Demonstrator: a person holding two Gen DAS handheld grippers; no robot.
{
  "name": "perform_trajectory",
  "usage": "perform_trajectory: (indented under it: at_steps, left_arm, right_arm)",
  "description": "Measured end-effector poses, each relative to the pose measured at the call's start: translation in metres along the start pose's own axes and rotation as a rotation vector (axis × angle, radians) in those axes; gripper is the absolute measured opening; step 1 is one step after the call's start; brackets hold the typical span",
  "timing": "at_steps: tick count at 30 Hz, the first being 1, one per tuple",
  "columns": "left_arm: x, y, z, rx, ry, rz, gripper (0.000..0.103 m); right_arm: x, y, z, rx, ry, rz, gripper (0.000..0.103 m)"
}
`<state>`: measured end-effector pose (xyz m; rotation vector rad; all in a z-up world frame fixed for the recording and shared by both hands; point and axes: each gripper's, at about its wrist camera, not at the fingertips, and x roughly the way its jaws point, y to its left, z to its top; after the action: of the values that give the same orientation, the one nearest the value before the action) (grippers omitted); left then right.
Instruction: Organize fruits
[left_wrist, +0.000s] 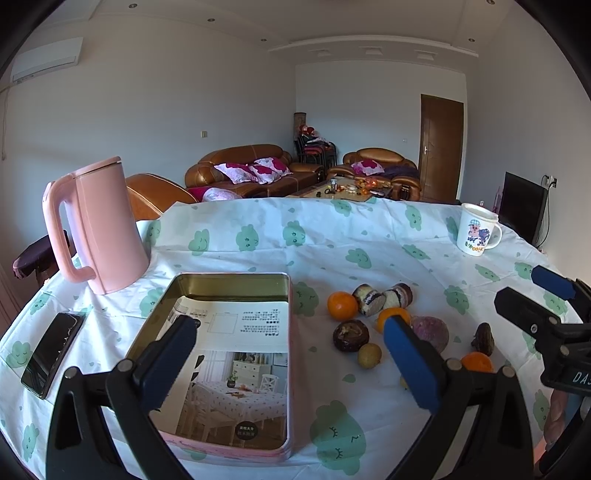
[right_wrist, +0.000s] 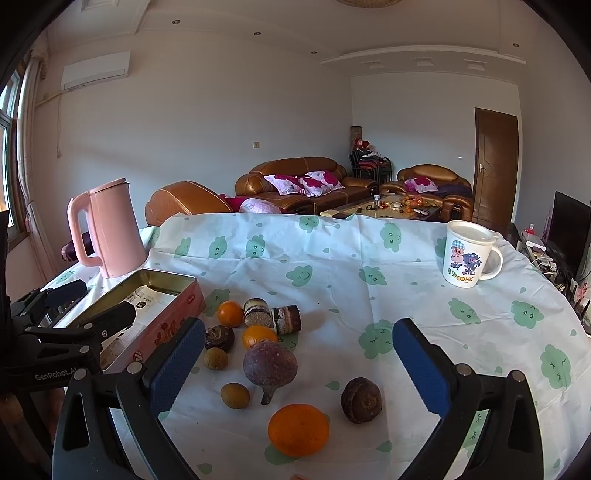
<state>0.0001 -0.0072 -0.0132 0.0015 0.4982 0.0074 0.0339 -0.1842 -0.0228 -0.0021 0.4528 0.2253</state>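
Observation:
Fruits lie loose on the tablecloth: three oranges (right_wrist: 298, 429) (right_wrist: 230, 314) (right_wrist: 259, 336), a purple fruit with a stalk (right_wrist: 270, 365), two small yellowish fruits (right_wrist: 235, 395) (right_wrist: 215, 358) and dark brown round ones (right_wrist: 361, 399) (right_wrist: 219, 338). Two cake rolls (right_wrist: 285, 319) lie behind them. An open pink tin (left_wrist: 221, 354) holding a printed leaflet sits to their left. My left gripper (left_wrist: 291, 365) is open above the tin's right edge. My right gripper (right_wrist: 299, 373) is open and empty, over the fruits.
A pink kettle (left_wrist: 101, 225) stands at the back left. A phone (left_wrist: 53, 352) lies at the left edge. A white cartoon mug (right_wrist: 467, 254) stands at the back right. The right gripper shows in the left wrist view (left_wrist: 546, 299).

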Motion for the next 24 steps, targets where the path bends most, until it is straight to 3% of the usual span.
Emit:
perform_trajectory:
  at_steps: [12, 18, 20, 22, 24]
  left_arm:
    - [0.009, -0.005, -0.013, 0.008, 0.032, -0.01, 0.103]
    - [0.019, -0.01, -0.03, 0.017, 0.079, -0.029, 0.103]
    - [0.024, -0.015, -0.035, 0.026, 0.101, -0.041, 0.103]
    - [0.024, -0.021, -0.037, 0.039, 0.107, -0.055, 0.103]
    - [0.022, -0.027, -0.037, 0.05, 0.098, -0.068, 0.102]
  right_arm:
    - [0.002, -0.006, -0.012, -0.002, 0.01, 0.008, 0.102]
    - [0.008, -0.015, -0.038, -0.012, 0.074, 0.013, 0.101]
    - [0.013, -0.016, -0.045, -0.018, 0.107, 0.029, 0.097]
    - [0.018, -0.014, -0.049, -0.026, 0.142, 0.051, 0.079]
    - [0.025, -0.013, -0.053, -0.031, 0.175, 0.069, 0.069]
